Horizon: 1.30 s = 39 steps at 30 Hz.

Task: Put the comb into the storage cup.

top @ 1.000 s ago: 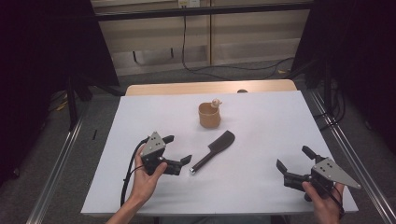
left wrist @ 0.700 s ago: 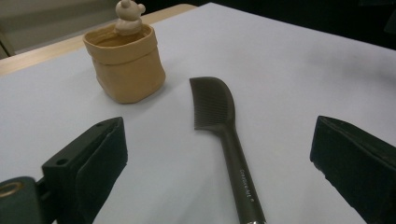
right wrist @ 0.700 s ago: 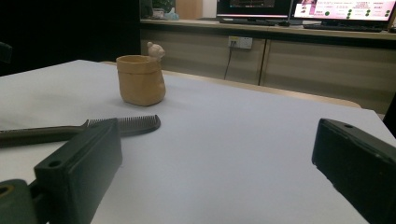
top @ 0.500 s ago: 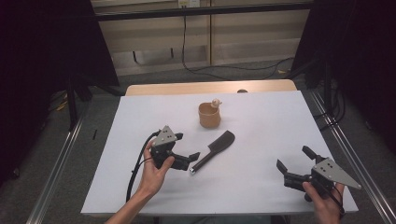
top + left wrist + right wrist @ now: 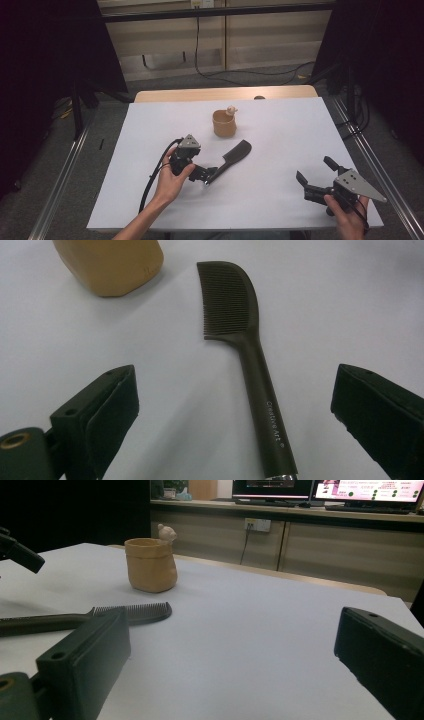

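A black comb (image 5: 233, 155) lies at an angle on the white table (image 5: 280, 130), its teeth end toward a tan cup (image 5: 223, 124) that has a small figure on its rim. My left gripper (image 5: 205, 174) is open at the comb's handle end. In the left gripper view the comb's handle (image 5: 261, 405) runs between the spread jaws of the left gripper (image 5: 235, 377), apart from both pads, and the cup (image 5: 112, 262) sits beyond. My right gripper (image 5: 313, 169) is open and empty near the front right corner. From the right gripper (image 5: 232, 625) I see the comb (image 5: 131, 612) and the cup (image 5: 150, 564) ahead.
A bare wooden strip (image 5: 225, 94) runs along the table's far edge. Metal rails (image 5: 367, 160) flank both sides and cables (image 5: 200, 60) hang behind. White surface lies open between the comb and my right gripper. The left gripper's jaw tip (image 5: 19, 553) shows at the far left.
My left gripper has moved right and slightly forward to the comb's handle end, which now lies between its open jaws. The right gripper, comb and cup have stayed put.
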Each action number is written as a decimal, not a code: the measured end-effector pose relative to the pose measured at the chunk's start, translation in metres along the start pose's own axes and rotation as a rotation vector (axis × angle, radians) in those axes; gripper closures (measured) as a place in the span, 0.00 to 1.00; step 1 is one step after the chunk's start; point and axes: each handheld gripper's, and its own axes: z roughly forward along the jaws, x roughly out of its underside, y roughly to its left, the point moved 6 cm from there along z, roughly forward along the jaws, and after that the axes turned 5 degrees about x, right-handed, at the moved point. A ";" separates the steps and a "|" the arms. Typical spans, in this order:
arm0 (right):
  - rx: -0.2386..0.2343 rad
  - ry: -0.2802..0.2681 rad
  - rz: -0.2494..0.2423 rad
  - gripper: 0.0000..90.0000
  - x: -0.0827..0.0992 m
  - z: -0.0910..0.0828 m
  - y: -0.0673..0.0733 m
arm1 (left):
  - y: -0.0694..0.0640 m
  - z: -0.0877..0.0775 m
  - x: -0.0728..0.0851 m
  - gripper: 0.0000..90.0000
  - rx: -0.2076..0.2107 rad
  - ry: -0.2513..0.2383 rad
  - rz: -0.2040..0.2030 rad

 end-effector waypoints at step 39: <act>-0.013 0.016 -0.004 0.01 0.002 0.000 0.000 | 0.003 0.039 -0.033 0.10 0.014 0.338 -0.014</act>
